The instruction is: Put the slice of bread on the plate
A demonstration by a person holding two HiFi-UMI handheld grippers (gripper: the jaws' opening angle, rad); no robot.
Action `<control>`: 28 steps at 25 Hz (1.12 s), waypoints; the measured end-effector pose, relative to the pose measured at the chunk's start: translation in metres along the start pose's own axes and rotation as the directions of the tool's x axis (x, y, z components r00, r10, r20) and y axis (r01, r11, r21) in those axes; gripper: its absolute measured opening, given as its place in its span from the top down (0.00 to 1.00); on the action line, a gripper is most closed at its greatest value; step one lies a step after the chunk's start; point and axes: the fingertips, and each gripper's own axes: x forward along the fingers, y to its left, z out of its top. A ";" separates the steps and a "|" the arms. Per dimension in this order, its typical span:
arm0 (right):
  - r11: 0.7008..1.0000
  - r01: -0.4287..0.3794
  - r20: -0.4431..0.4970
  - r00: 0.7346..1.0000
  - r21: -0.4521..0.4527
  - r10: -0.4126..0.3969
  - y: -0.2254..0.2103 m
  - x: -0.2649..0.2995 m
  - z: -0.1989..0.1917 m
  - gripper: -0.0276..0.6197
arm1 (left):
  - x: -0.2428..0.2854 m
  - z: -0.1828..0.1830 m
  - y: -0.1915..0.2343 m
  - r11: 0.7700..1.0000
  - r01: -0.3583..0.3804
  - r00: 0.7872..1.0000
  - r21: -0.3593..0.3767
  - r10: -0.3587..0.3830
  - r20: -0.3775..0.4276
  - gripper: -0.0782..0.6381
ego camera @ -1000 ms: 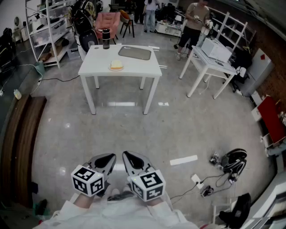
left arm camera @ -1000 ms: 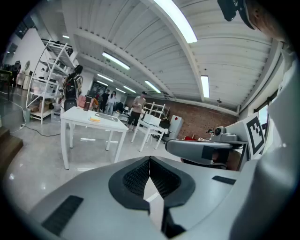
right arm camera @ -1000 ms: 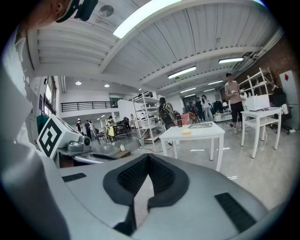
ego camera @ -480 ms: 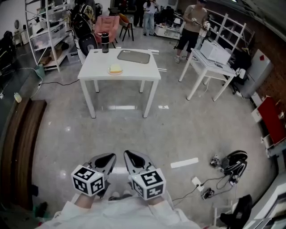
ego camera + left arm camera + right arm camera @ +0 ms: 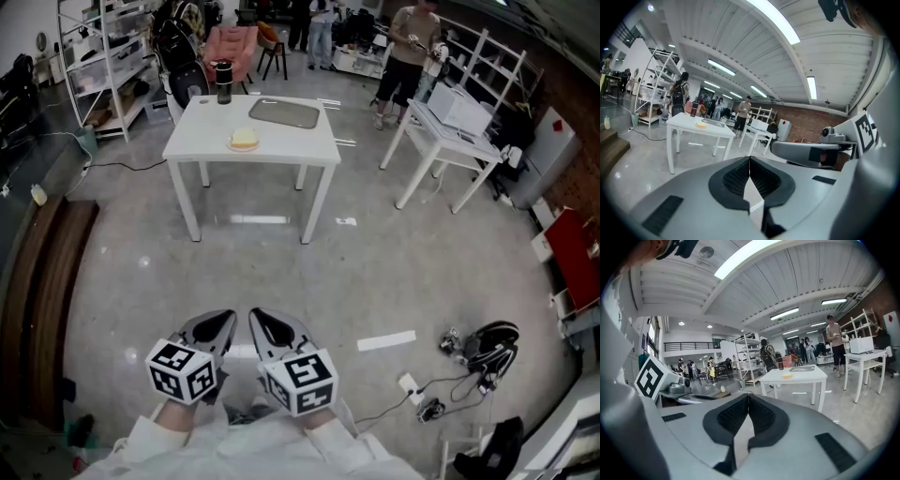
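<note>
While both are held low at 6 o'clock in the head view, close to the person's body, neither grips anything. The left claw point(image 5: 223, 323) has its jaws pressed together, the ribbed black pads meeting along a thin line with nothing between them. The right claw point(image 5: 262, 322) is the same, jaws together and empty. They lie side by side just apart, tips pointing toward 12 o'clock over the grey floor point(image 5: 281, 272).

The bread point(image 5: 245, 137) is well apart from both claws, straight ahead at 12 o'clock on the white counter point(image 5: 300, 145). It is a pale yellow piece near the counter's 6 o'clock edge, and it seems to lie on a small round plate point(image 5: 234, 144), though it is too small to be sure. A grey tray point(image 5: 284, 113) lies flat toward the counter's 1 o'clock side, apart from the bread. A dark cup point(image 5: 223, 82) stands upright at the 11 o'clock corner.

A second white table point(image 5: 450, 127) stands at 2 o'clock, with a person point(image 5: 410, 47) beyond it. Wire shelves point(image 5: 103, 56) are at 10 o'clock and a pink chair point(image 5: 232, 47) is behind the counter. On the floor at 4 o'clock lie black cables point(image 5: 487, 342), with a white strip point(image 5: 385, 338) near them.
</note>
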 end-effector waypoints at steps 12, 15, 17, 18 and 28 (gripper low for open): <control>0.998 0.005 -0.022 1.000 0.063 -0.003 -0.037 0.035 -0.014 0.94 | 0.041 -0.009 0.026 0.999 0.009 0.999 -0.033 -0.011 -0.044 0.88; 0.999 0.035 -0.024 0.999 0.039 -0.034 -0.057 0.060 -0.001 0.94 | 0.064 0.008 0.047 0.999 0.021 0.999 -0.032 -0.022 -0.034 0.88; 0.998 0.050 -0.027 0.998 0.023 -0.049 -0.070 0.082 0.007 0.94 | 0.080 0.022 0.066 0.999 0.028 0.999 -0.027 -0.028 -0.029 0.88; 0.998 0.055 -0.025 0.998 0.027 -0.055 -0.076 0.094 0.011 0.94 | 0.088 0.029 0.077 0.999 0.030 0.999 -0.023 -0.031 -0.029 0.88; 0.993 0.077 0.033 0.996 0.091 -0.081 -0.125 0.237 0.080 0.94 | 0.168 0.104 0.192 0.997 0.071 0.996 0.025 -0.069 -0.063 0.88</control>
